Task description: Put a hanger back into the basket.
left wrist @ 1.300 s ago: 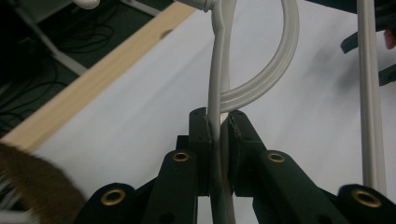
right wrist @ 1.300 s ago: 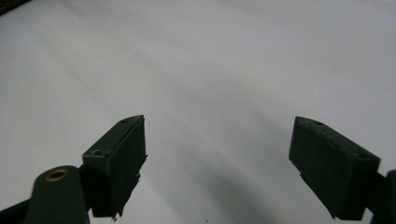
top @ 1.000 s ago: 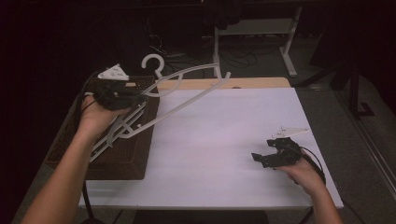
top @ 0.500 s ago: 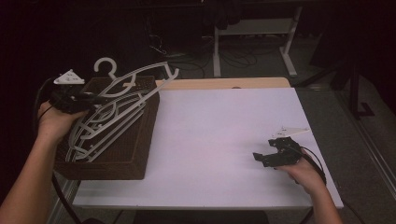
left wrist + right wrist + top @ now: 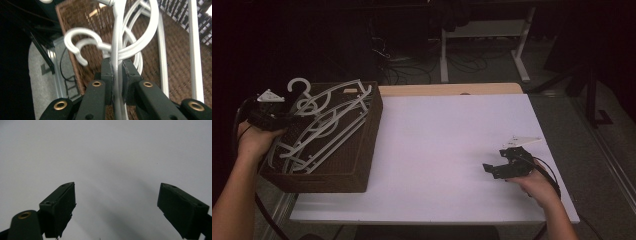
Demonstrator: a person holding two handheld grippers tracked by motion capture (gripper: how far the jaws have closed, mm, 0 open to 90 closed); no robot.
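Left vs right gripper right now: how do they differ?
The left gripper has its jaws shut on a white plastic hanger; the right gripper has its jaws wide open with nothing between them. The left one is over the brown wicker basket, at the table's left; the right one sits low over the bare white tabletop. Both are black, two-jawed and hand-held.

The left gripper (image 5: 276,119) is carrying the white hanger (image 5: 324,117) leftward and down — away from the white table (image 5: 452,150) and over the brown basket (image 5: 357,165) — so it is now lying among the other hangers (image 5: 312,150) there.
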